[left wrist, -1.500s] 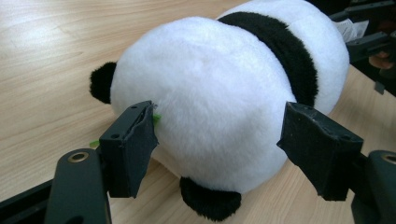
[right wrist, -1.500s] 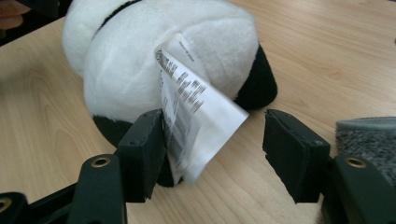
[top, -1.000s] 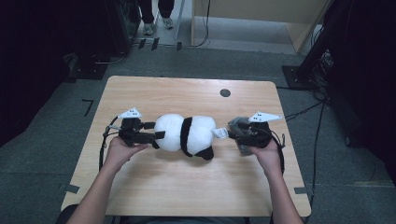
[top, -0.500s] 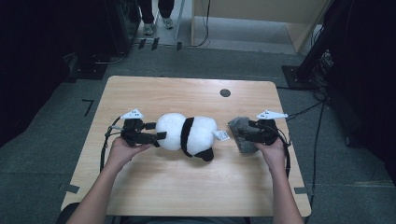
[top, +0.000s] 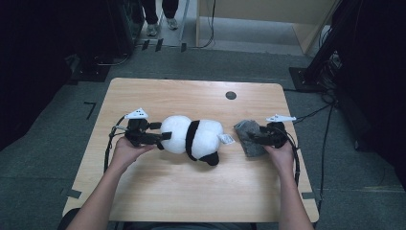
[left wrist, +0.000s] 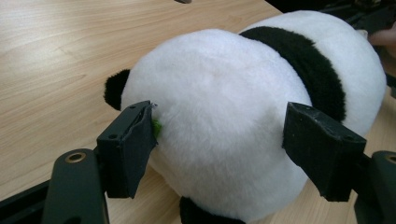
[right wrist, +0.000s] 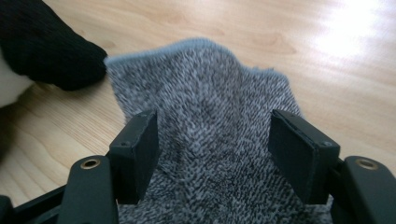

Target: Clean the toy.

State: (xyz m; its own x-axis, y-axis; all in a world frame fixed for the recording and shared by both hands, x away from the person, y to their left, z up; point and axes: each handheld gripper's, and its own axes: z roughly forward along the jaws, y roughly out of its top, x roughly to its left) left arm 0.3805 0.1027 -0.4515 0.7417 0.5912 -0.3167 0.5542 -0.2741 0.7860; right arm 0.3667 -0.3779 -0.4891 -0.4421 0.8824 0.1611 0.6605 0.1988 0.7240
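A black-and-white panda plush [top: 191, 136] lies on its side in the middle of the wooden table [top: 191, 96]. My left gripper [top: 163, 132] is at its left end. In the left gripper view its two pads press into the white fur of the plush [left wrist: 219, 84], one on each side. A grey knitted cloth [top: 246, 134] lies flat on the table just right of the panda. My right gripper [top: 253, 139] is low over it. In the right gripper view the jaws stand apart with the cloth [right wrist: 205, 84] spread between and under them; my right gripper [right wrist: 215, 121] is not pinching it.
A black plush limb [right wrist: 42, 42] lies just beyond the cloth's far corner. A dark round hole [top: 231, 95] sits near the table's far edge. Bare wood stretches in front of the panda toward the person. Cables trail off both grippers. A person's feet [top: 160, 26] stand beyond the table.
My right hand has moved right and down, away from the panda, and the grey cloth now lies flat on the table. The left hand and panda have stayed put.
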